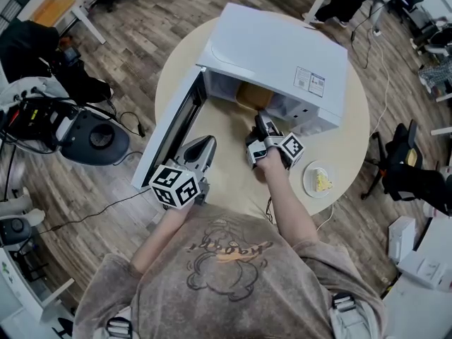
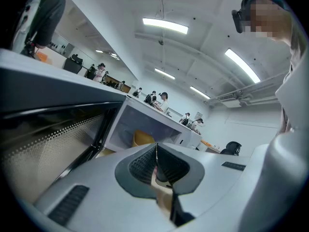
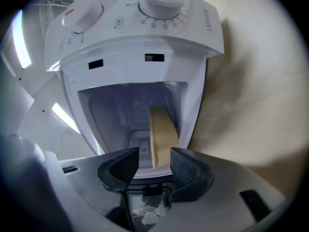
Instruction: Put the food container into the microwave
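Note:
The white microwave (image 1: 275, 58) stands on the round table (image 1: 353, 136) with its door (image 1: 169, 129) swung open to the left. The tan food container (image 1: 252, 95) sits inside the cavity, at its front. My right gripper (image 1: 262, 123) is at the opening, open. In the right gripper view the container (image 3: 161, 129) has its near edge between the fingertips, close to one pad (image 3: 186, 166) and clear of the other. My left gripper (image 1: 203, 145) hangs beside the door, shut on nothing. The left gripper view shows the shut left gripper (image 2: 156, 162), the door (image 2: 48, 144) and the container (image 2: 143, 138).
A small plate with food (image 1: 319, 180) lies on the table right of my right arm. A cable (image 1: 120, 203) runs across the wooden floor at the left. Office chairs (image 1: 402, 168) and equipment ring the table. Several people stand far off in the left gripper view.

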Tool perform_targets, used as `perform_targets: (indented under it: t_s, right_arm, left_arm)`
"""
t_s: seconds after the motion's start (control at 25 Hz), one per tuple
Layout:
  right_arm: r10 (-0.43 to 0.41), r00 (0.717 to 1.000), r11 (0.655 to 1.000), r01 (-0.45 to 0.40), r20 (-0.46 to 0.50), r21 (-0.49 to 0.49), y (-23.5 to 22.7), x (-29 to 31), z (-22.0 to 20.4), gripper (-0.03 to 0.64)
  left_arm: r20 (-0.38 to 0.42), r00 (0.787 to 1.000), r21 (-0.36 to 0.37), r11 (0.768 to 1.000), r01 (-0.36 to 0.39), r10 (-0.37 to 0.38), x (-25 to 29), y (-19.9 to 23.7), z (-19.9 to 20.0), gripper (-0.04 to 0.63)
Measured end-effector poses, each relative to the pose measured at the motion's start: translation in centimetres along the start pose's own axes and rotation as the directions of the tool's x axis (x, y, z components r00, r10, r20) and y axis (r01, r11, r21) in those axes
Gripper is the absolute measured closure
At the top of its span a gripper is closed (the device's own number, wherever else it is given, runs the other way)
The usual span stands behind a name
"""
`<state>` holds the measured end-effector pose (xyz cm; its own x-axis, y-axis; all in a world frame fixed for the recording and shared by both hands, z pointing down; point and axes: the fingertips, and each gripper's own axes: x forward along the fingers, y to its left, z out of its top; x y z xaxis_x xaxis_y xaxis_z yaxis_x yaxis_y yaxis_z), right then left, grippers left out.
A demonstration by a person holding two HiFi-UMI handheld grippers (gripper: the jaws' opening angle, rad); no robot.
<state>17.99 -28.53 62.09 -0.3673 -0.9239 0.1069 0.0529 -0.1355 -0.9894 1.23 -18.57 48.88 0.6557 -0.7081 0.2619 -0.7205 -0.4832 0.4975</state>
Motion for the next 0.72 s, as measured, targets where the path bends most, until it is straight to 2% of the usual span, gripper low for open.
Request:
perform_targets:
  t_s: [0.4,0.72]
  right_arm:
    - [-0.014,1.000,1.000,0.014,-0.004,-0.007,-0.1,-1.2,-1.5,0.540]
    - [-0.042,0.999,0.999,0.042,-0.023,0.004,-0.6,-0.9,-2.6,0.545]
  left_arm:
    - [-0.002,1.000,-0.008,1.000,0.008,-0.008,-0.1,-0.3,-0.4,0.561]
    - [-0.003,1.000,-0.012,1.000,0.005,-0.005,-0.3,-0.3,-0.5,0.561]
